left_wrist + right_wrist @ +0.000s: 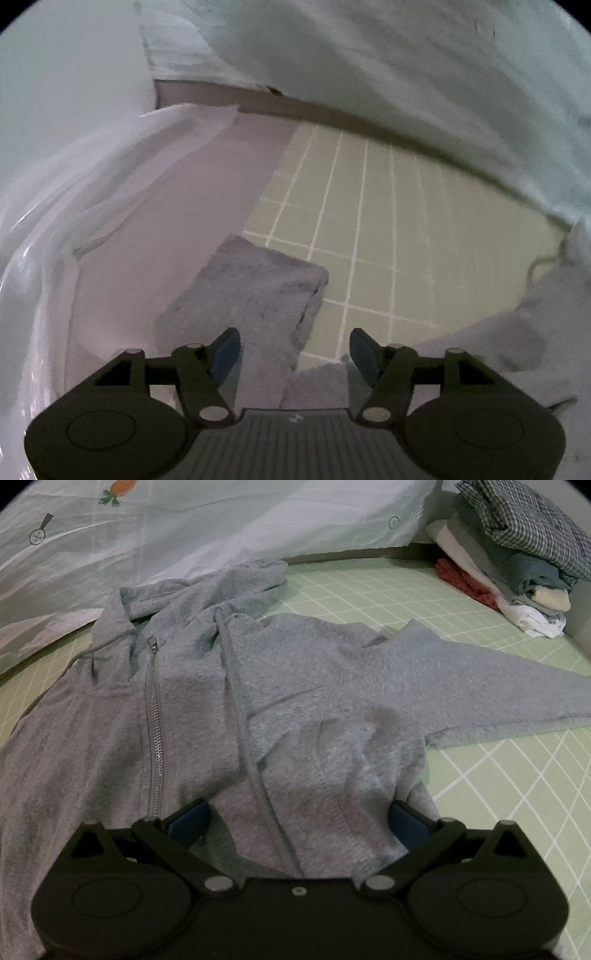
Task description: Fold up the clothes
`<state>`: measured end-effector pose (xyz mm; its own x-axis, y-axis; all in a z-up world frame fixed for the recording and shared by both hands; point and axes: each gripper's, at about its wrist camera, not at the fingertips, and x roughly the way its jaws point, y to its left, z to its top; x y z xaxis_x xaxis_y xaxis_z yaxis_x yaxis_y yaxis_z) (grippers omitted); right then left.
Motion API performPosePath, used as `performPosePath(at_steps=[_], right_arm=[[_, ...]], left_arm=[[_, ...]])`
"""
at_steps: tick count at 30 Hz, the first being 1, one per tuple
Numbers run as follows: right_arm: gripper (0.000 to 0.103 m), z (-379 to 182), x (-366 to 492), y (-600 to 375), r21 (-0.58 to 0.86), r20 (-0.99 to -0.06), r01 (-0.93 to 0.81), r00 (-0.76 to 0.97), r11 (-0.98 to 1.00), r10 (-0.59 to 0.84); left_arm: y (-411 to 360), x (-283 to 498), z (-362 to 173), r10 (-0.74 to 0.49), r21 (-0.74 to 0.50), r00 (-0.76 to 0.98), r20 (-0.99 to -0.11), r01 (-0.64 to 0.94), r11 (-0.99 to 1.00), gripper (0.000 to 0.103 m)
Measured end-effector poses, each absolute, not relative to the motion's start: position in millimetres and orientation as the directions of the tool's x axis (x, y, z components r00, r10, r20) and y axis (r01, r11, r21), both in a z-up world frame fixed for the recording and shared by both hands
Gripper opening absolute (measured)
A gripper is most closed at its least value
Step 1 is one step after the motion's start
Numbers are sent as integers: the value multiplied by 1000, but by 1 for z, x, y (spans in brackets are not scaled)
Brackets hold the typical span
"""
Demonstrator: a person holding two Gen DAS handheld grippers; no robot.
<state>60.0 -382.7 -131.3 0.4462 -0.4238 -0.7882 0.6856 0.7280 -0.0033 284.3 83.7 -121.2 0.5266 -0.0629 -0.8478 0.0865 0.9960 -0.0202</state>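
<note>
Green grid-lined bed sheet (498,775) lies under my grey zip-up cotton hoodie (258,709), spread flat. Beyond the hoodie sits a stack of folded clothes (509,554). Over the hoodie's hem my right claw (299,821) gapes wide. My left claw (295,350) stands open above the hoodie's cuff (255,291).

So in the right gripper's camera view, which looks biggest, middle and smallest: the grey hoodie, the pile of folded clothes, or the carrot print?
1. Grey hoodie, filling most of the view, though it lies nearest the camera.
2. Pile of folded clothes, far corner.
3. Carrot print on the pale bedding, smallest and partly cut off.
</note>
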Motion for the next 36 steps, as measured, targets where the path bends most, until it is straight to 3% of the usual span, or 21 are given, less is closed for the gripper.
performPosePath(at_steps=[5,9,11,16,22,28,30,36], right_arm=[[103,-131,61,-383,-4,-790,688,443,726,-424],[103,-131,62,-383,-4,-790,691,441,723,-426],[103,-131,62,-382,-4,-789,693,441,721,-428],[103,-132,61,-383,-3,-788,691,443,723,-428],[103,-133,60,-382,-3,-781,692,449,722,-434],[103,-133,60,-382,-3,-780,692,450,722,-435],[103,-133,60,-382,-3,-780,692,450,722,-434],[103,-133,60,-382,-3,-779,692,451,722,-435]], left_arm=[[84,288,-132,-1,67,537,-843,107,992,63],[96,287,-131,8,38,561,-828,42,998,21],[104,286,-128,14,25,575,-818,11,1000,11],[129,279,-105,107,68,645,-757,-85,994,10],[175,260,-49,254,136,750,-611,-217,967,9],[196,234,-2,241,44,826,-510,-255,966,9],[194,225,-3,246,43,823,-511,-262,964,9],[215,197,-48,268,-15,720,-640,-360,933,10]])
